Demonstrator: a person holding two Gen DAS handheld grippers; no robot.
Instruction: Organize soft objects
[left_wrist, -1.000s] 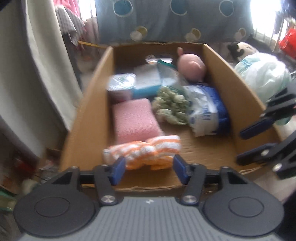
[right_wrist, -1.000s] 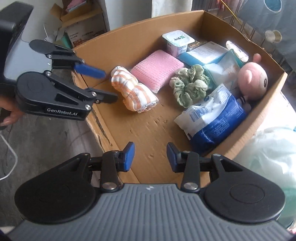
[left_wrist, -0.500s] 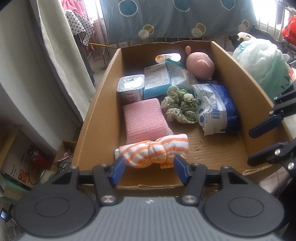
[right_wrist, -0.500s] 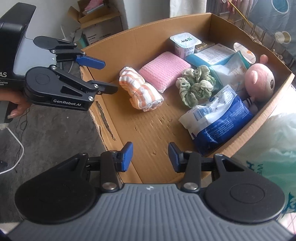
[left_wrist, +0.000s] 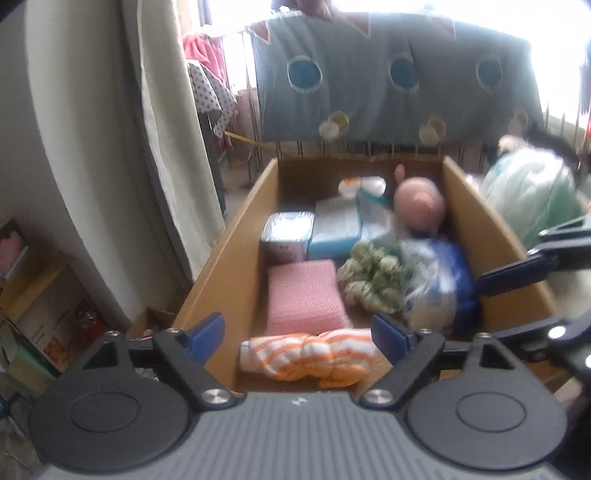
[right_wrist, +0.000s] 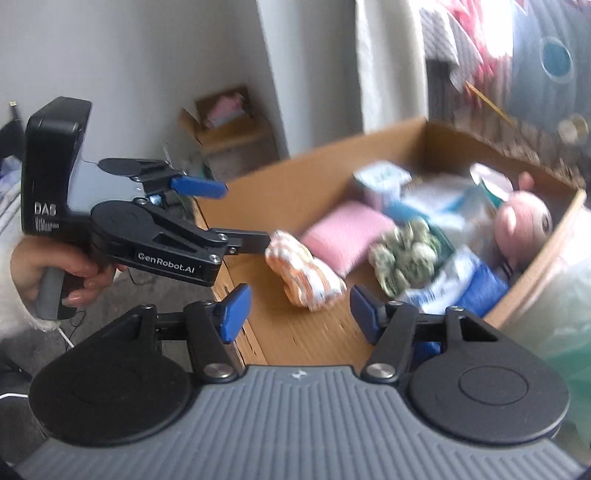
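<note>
Since the earlier frames both views have been tilted up, so more wall and curtain (left_wrist: 173, 147) are seen behind the box (left_wrist: 221, 266). The jaws of the left gripper (left_wrist: 297, 334) and right gripper (right_wrist: 300, 312) have just been opening; both are spread, with nothing gripped. The striped towel (left_wrist: 314, 354) is left lying at the box's near end, the pink cloth (left_wrist: 304, 299) just behind it.

Brown cardboard box (left_wrist: 229, 266). Orange-and-white striped cloth roll (left_wrist: 310, 356); pink waffle-textured pad (left_wrist: 303, 299); green-and-white scrunchie (left_wrist: 373, 284); blue-and-white packet (left_wrist: 439, 284); pink plush toy (left_wrist: 419, 208).
</note>
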